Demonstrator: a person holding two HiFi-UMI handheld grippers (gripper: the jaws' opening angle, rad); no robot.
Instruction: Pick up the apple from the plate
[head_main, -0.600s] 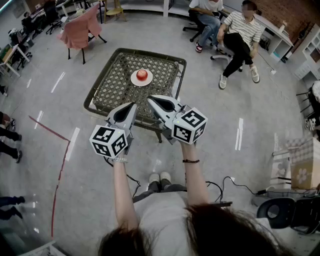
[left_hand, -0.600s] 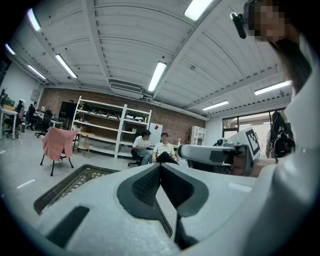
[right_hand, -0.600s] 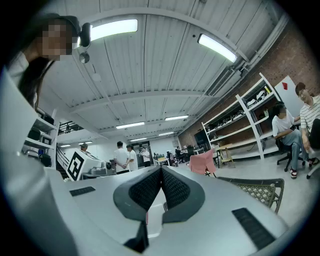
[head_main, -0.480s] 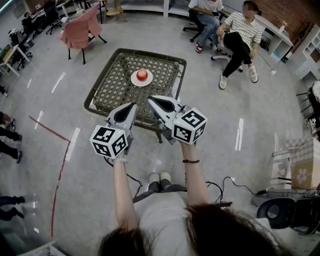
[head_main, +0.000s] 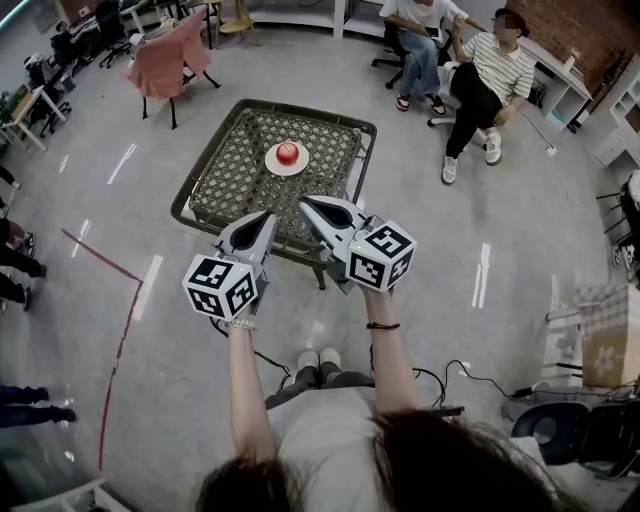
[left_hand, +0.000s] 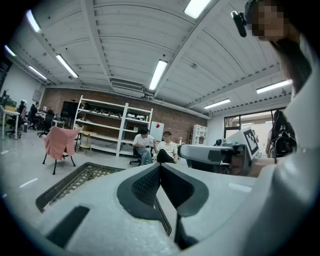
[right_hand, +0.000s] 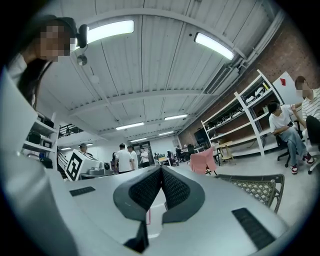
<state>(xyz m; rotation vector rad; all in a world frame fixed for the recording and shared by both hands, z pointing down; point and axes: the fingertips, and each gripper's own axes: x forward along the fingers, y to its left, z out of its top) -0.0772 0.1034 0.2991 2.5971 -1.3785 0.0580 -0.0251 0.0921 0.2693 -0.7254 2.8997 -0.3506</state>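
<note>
Sitting untouched on its plate (head_main: 271, 164), the apple (head_main: 288, 152) lay well beyond the left gripper (head_main: 267, 213) and right gripper (head_main: 304, 204), both closed on nothing; the entire pickup remained.

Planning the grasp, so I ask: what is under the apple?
A white plate lies under the apple, on the lattice table. The apple covers the plate's middle, so where they touch cannot be seen.
</note>
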